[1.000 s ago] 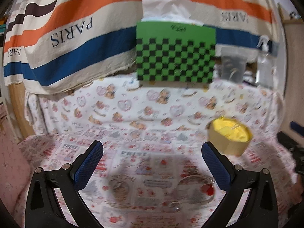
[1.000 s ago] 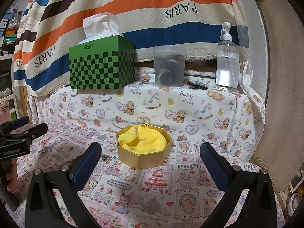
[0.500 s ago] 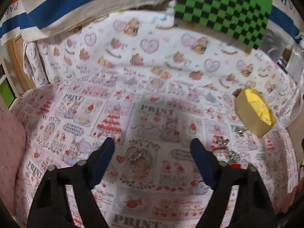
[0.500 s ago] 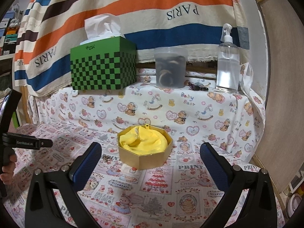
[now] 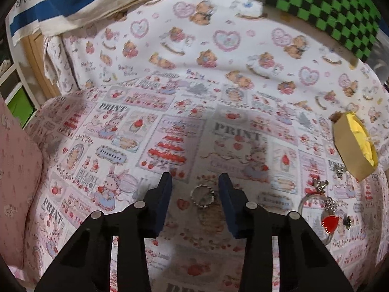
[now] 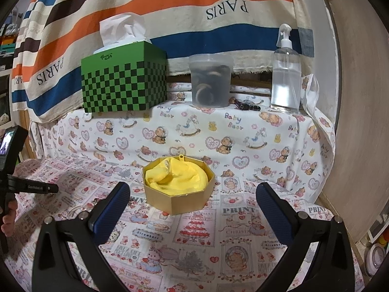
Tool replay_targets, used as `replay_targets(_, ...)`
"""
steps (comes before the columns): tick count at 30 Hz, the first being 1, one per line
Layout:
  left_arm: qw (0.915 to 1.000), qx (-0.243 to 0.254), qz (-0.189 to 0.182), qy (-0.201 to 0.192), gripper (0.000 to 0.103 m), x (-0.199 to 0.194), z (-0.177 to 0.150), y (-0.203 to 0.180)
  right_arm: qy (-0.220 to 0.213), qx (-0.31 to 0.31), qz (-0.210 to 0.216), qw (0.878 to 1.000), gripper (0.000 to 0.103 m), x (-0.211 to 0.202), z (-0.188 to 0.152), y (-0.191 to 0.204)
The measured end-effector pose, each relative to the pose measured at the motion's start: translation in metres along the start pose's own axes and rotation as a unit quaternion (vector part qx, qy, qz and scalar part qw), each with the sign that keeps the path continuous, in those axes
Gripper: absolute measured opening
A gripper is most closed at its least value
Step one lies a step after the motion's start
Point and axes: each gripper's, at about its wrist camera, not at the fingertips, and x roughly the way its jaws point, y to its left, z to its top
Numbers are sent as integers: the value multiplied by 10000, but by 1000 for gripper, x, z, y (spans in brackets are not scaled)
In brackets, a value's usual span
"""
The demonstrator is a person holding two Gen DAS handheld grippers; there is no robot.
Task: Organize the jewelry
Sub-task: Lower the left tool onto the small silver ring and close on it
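A small silver ring [image 5: 203,195] lies flat on the printed cloth. My left gripper [image 5: 194,182] is low over it, jaws partly open, one finger on each side of the ring, not touching it. More jewelry lies to the right: a bangle with a red charm [image 5: 327,216] and small sparkly pieces [image 5: 321,185]. A gold octagonal box [image 6: 178,187] with yellow lining stands ahead of my right gripper [image 6: 193,192], which is wide open and empty. The box also shows in the left wrist view [image 5: 352,146].
A green checkered tissue box [image 6: 124,85], a translucent tub [image 6: 210,80] and a spray bottle [image 6: 285,73] stand on a raised ledge behind. A striped cloth hangs at the back. A pink cushion [image 5: 17,182] lies at the left.
My left gripper has tilted down and dropped toward the cloth, narrowing its jaws around the silver ring. My right gripper has stayed still and open.
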Motion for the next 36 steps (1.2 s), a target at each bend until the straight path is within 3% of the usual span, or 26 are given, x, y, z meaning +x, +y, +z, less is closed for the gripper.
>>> replay_targets(6,10000,68,23,-7,16,0,-1,-2,84,50,12,10000,103,3,0,-2)
replay_targets(11,10000,45,-3,39,14,-1,-2,-2,142,146,-16,9998,103,5,0,-5)
replay_targets(13,10000,41,29,54,16,-2,-2,-2,137,146,-13,9998,103,5,0,-5)
replay_targets(15,9999,12,56,94,35,-2,-2,-1,132,134,-24,9998,103,5,0,-5)
replay_targets(16,10000,-2,9,94,37,-3,-1,0,130,132,-22,9998,103,5,0,-5)
replay_targets(21,9999,44,21,144,38,-2,-1,0,138,129,-17,9998,103,5,0,-4)
replay_targets(22,9998,83,56,161,37,-2,-2,-1,143,137,-19,9998,103,5,0,-4)
replay_targets(24,9997,143,76,171,20,-3,-3,-3,140,145,-19,9998,103,5,0,-4)
replay_targets(29,9999,85,-22,105,19,-7,-5,-2,141,151,-20,9998,103,6,0,-5)
replay_targets(32,9996,9,-272,-93,1,-14,-4,-2,141,146,-19,9998,103,6,0,-5)
replay_targets(36,9980,102,-602,-189,1,-17,-3,-7,129,163,-22,9998,103,6,0,-5)
